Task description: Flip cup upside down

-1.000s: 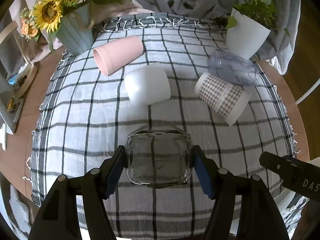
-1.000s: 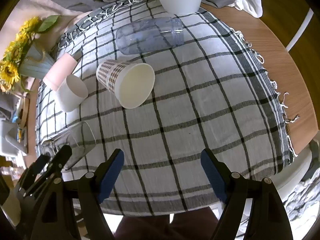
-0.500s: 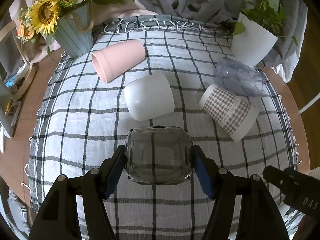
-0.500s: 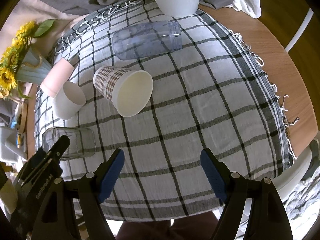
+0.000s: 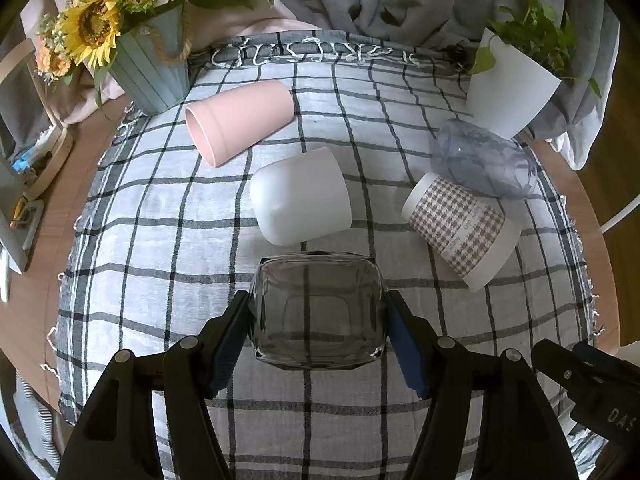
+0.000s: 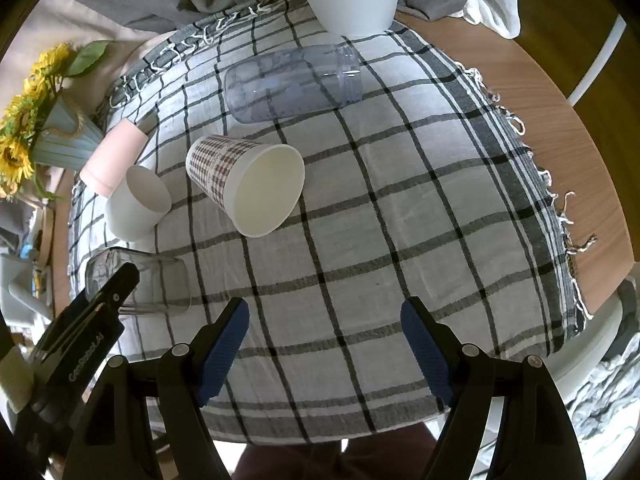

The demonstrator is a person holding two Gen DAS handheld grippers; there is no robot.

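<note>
On the checked-cloth bench [image 5: 160, 240], the left gripper [image 5: 318, 320] has its jaws clamped on the square glass cup [image 5: 318, 310] just in front of the white cup [image 5: 302, 196], right gripper [image 6: 324, 340] jaws apart and idle; next, judging by the grasp, comes rolling the wrist to set it rim-down.

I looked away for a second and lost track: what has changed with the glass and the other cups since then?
The left tool has kept its grip on the clear glass and carried it slightly farther onto the cloth, toward the white cup. The right tool stayed open and empty; the other cups lie where they were.

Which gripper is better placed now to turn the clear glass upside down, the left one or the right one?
Left. The left gripper already has its jaws closed on the clear glass. The right gripper is open above bare checked cloth.
</note>
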